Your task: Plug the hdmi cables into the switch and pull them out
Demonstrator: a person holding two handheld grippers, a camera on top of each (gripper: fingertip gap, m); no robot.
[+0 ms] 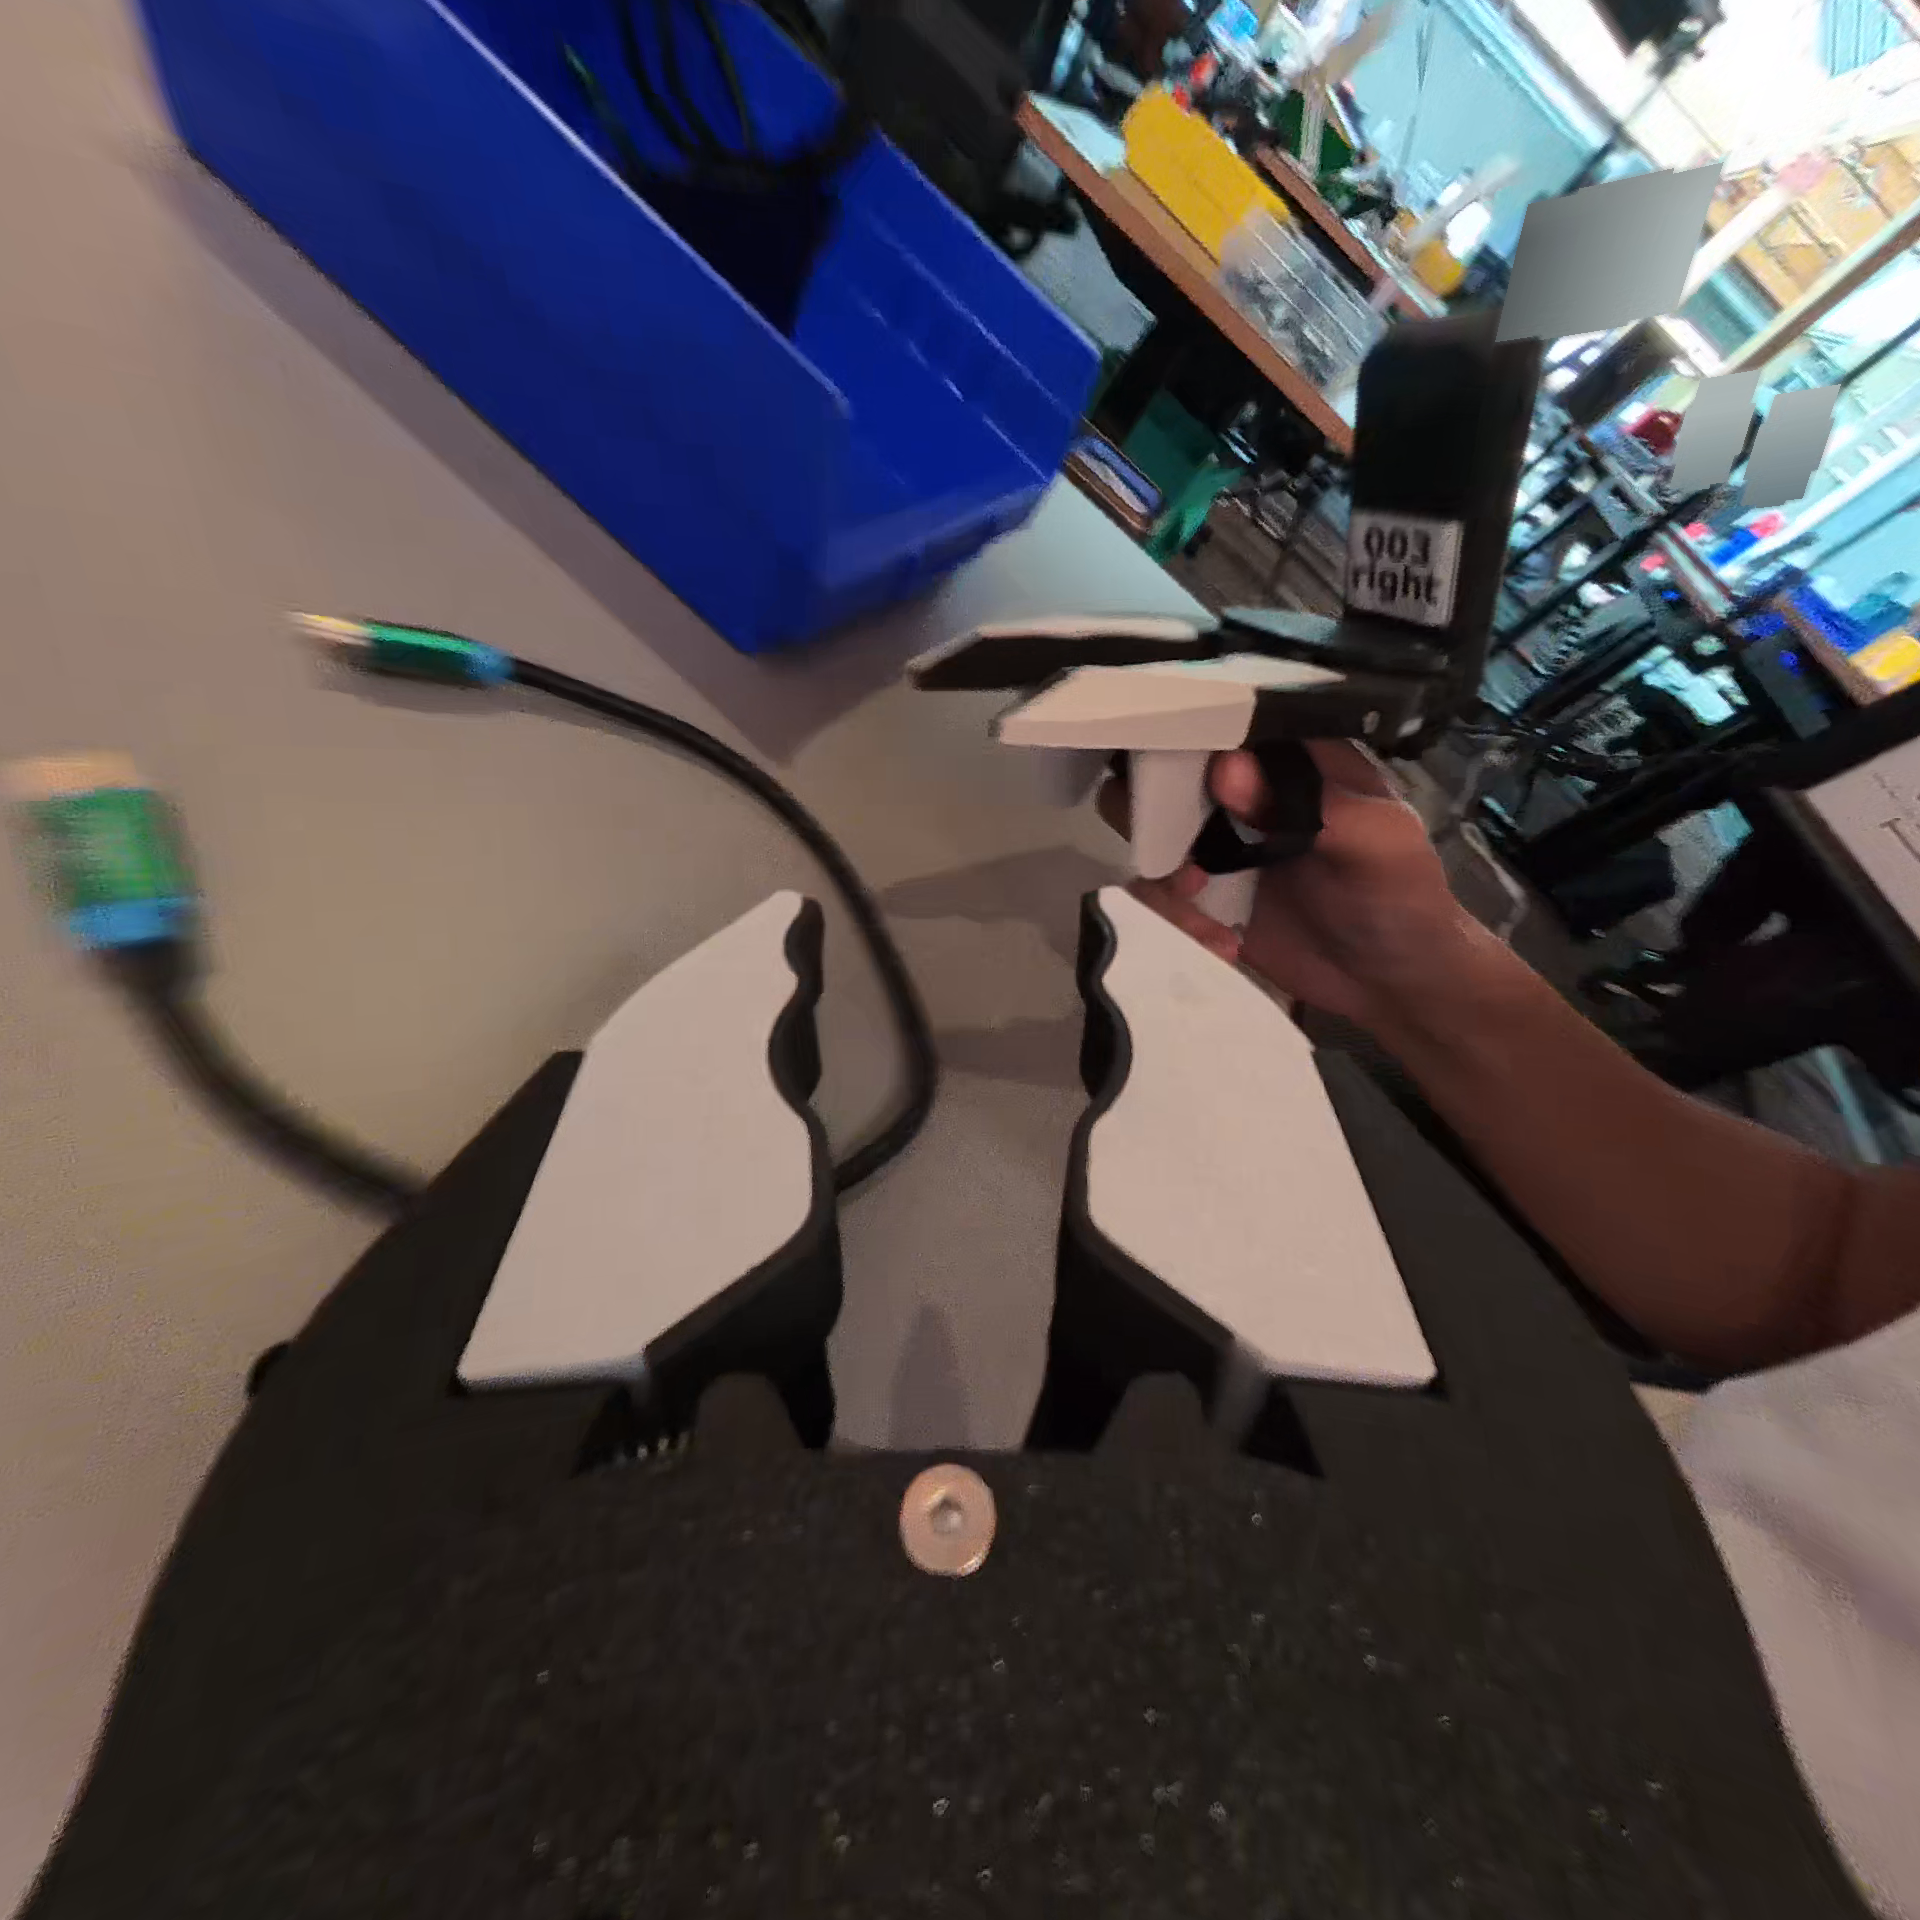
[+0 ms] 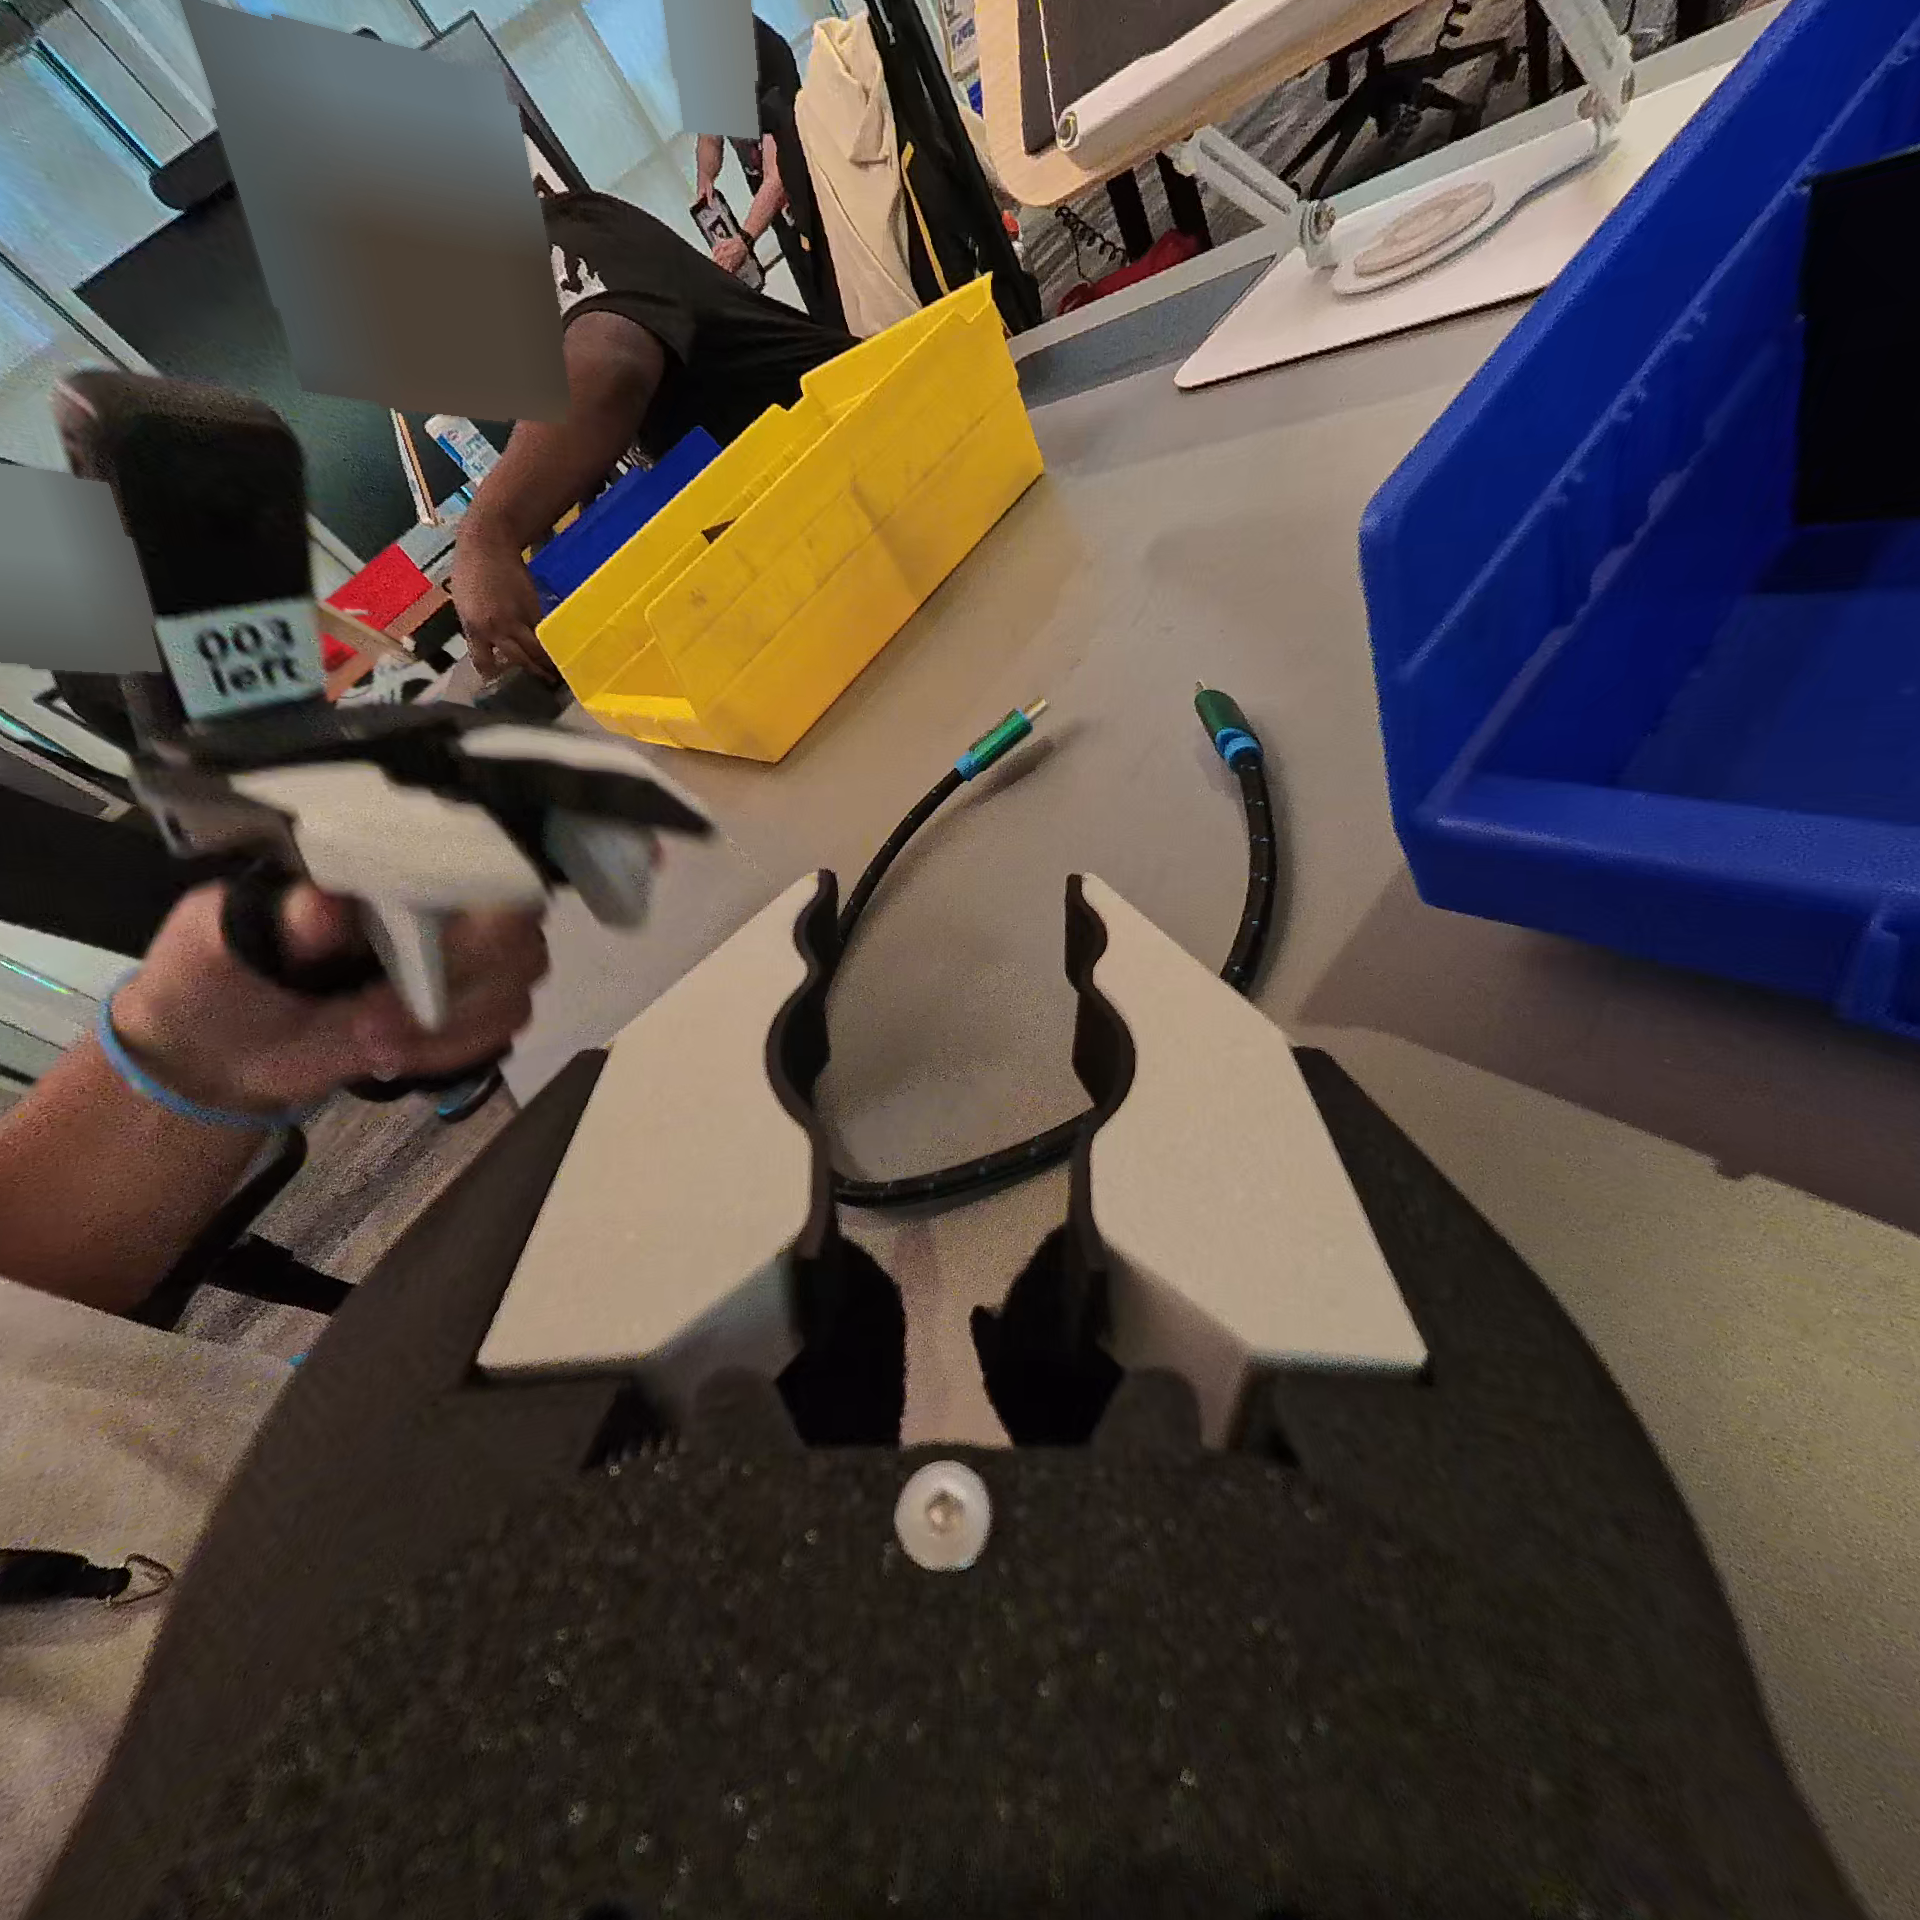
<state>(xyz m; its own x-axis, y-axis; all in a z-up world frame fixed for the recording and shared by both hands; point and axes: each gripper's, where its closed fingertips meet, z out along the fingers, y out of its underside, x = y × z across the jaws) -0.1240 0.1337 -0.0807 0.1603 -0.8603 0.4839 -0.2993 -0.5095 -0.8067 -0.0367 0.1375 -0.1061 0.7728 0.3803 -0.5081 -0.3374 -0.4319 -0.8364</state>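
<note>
While both hand-held grippers hang above the grey bench [image 2: 1195,540], the left hand-held gripper [image 1: 951,914] and right hand-held gripper [image 2: 951,894] gape wide, holding nothing. Short black braided HDMI cable w/ green-blue plugs [image 2: 1252,831] lies just ahead of the right one, U-curved, both plugs pointing far. Switch not visible. Large blue plastic bin [image 2: 1662,623] sits far right. Right hand-held gripper looks nearer.

We saw the nearer plug [image 1: 104,847] smeared by motion blur in the left wrist view, its shape unclear. The cable [image 2: 1252,831] passed behind the right hand-held gripper [image 2: 948,904], its middle partly hidden. The blue bin [image 2: 1621,623] ran off the frame's right edge. The left hand-held gripper [image 2: 623,821] appeared blurred.
</note>
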